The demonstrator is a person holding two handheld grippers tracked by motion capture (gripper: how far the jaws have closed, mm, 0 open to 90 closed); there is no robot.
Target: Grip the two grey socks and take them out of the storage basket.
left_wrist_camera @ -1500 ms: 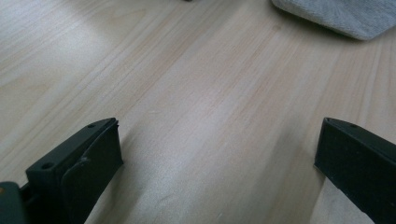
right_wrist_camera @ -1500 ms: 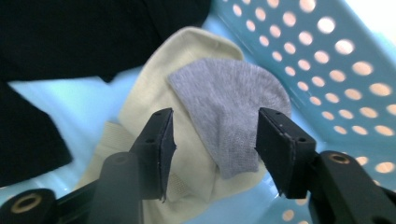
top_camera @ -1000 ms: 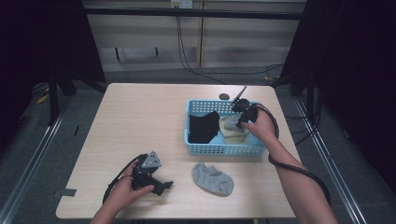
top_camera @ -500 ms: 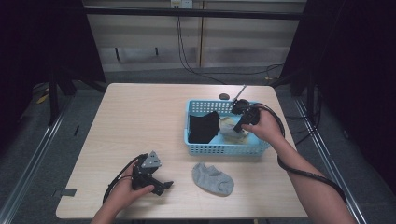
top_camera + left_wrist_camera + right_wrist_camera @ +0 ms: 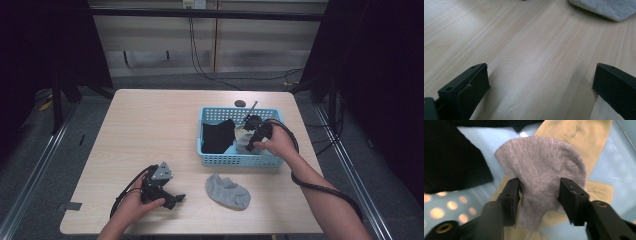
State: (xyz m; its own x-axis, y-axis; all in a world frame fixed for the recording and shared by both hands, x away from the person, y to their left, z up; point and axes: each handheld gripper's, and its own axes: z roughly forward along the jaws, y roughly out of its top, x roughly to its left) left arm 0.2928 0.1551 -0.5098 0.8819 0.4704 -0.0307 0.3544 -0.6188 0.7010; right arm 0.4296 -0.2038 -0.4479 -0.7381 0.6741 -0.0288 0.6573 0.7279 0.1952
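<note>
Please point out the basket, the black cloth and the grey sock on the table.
basket [image 5: 235, 160], high view, near wall
black cloth [image 5: 218, 136], high view, middle
grey sock [image 5: 228, 191], high view, middle

Broad bare tabletop [image 5: 145, 125] along the left edge and far-left corner, open for passing. Blue basket [image 5: 235, 160] toward the right edge, walls blocking low sideways approach; inside crowded with black cloth [image 5: 217, 136], a yellowish sock [image 5: 579, 135] and a grey sock [image 5: 544, 167] pinched in the right gripper [image 5: 256, 134]. Another grey sock [image 5: 227, 191] near the front edge, just beside the wide-spread left gripper [image 5: 172, 199]. Small dark disc [image 5: 240, 103] beyond the basket.
</note>
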